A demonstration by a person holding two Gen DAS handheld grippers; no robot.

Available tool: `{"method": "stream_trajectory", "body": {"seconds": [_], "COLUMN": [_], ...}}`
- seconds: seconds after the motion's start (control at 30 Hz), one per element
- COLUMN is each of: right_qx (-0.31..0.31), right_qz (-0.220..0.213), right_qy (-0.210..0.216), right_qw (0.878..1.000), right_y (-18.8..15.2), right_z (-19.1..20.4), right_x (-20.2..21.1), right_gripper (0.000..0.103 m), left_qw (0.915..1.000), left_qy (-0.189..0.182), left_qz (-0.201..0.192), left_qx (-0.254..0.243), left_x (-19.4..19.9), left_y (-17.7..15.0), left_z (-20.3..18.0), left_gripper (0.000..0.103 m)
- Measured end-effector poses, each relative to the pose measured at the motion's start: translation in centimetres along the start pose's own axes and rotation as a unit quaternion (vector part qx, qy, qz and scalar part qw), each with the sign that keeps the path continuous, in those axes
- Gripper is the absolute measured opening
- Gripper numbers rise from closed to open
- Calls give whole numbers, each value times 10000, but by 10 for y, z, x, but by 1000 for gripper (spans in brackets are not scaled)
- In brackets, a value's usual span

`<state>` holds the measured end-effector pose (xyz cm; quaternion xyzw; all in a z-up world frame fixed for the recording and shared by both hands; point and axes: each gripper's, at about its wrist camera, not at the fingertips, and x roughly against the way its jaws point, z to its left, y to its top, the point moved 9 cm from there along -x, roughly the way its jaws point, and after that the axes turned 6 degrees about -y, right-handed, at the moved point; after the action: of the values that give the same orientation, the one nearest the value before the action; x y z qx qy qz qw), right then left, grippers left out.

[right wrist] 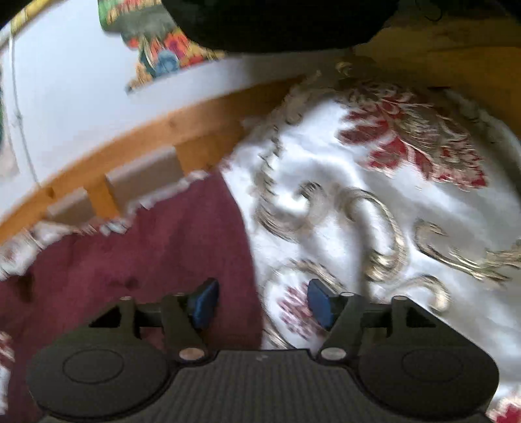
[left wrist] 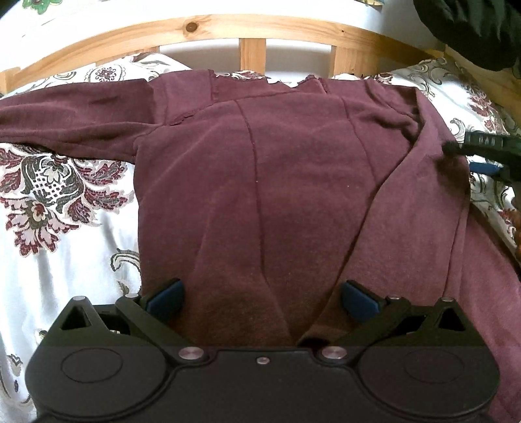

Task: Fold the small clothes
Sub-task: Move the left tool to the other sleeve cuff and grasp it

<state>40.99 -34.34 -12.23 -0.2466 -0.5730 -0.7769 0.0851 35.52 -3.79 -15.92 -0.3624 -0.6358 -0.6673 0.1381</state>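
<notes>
A maroon long-sleeved top [left wrist: 260, 169] lies spread on the patterned bedspread [left wrist: 58, 221], neck toward the headboard. Its left sleeve stretches out to the left; its right sleeve is folded in across the body. My left gripper [left wrist: 260, 297] is open, its blue pads apart over the top's lower hem. My right gripper [right wrist: 262, 304] is open over the top's right edge [right wrist: 146, 260], empty; that view is blurred. The right gripper also shows in the left wrist view [left wrist: 488, 149] at the top's right side.
A wooden slatted headboard [left wrist: 250, 29] runs behind the top against a white wall. A dark object [left wrist: 472, 29] hangs at the upper right. The floral bedspread [right wrist: 374, 195] spreads to both sides of the garment.
</notes>
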Motion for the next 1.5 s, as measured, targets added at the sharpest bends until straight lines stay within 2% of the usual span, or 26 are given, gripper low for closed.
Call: {"method": "stream_trajectory", "body": {"seconds": [0.13,0.2,0.27,0.4,0.5,0.6,0.67,0.8,0.93,1.03,1.1,1.2,1.27,1.3,1.33,1.43,1.47,1.5], "right_qx": [435,458,537,902,1062,1142,1244,1449,1488,1678,1822,1862,1851,1845,1833,1765,1725,1690], "right_qz": [-37,-14,-57,-193,-229,-164,-54,216,383,471,470,425,433,442,460,580,599,604], "right_qy": [-339,-273,-144,211,524,821,953,1034,1132,1205,1203,1250,1275,1292,1295,1279,1282,1296], "right_qw": [9985,9986,9984,9955,9927,9899,9876,9838,9816,9773,9747,9736,9734,9733,9734,9742,9748,9752], "right_y": [-9,-10,-9,-7,-7,-14,-22,-39,-61,-76,-80,-80,-81,-82,-83,-86,-86,-86], "right_z": [6,13,21,50,70,87,95,103,100,102,107,113,114,114,114,110,110,110], "right_x": [8,19,36,74,106,132,148,182,218,232,234,233,231,230,227,221,220,219], "right_gripper": [77,81,93,102,103,103,103,103,103,103,103,103,103,103,103,103,103,103], "left_qw": [9999,9993,9979,9900,9781,9578,9453,9172,8846,8651,8491,8225,8024,7962,7943,7919,7889,7874], "left_qy": [-25,15,156,825,1567,2237,2368,2219,2038,1970,1957,2057,2042,2031,2064,2379,2461,2496], "left_qz": [27,-34,-194,-560,-659,-801,-824,-1215,-1521,-1734,-1921,-2086,-2279,-2394,-2448,-2363,-2378,-2391], "left_qx": [154,360,597,993,1204,1616,2085,3080,3908,4274,4514,4875,5124,5172,5162,5104,5103,5104], "left_x": [3,8,20,60,103,146,166,187,182,179,180,179,182,183,183,179,179,179], "left_y": [4,10,22,48,53,48,46,44,41,44,48,48,48,49,50,51,50,50], "left_z": [5,12,27,74,121,174,207,262,302,324,334,349,352,353,354,359,360,360], "left_gripper": [102,102,102,102,102,102,102,102,102,101,101,93,93,90,86,54,27,8]}}
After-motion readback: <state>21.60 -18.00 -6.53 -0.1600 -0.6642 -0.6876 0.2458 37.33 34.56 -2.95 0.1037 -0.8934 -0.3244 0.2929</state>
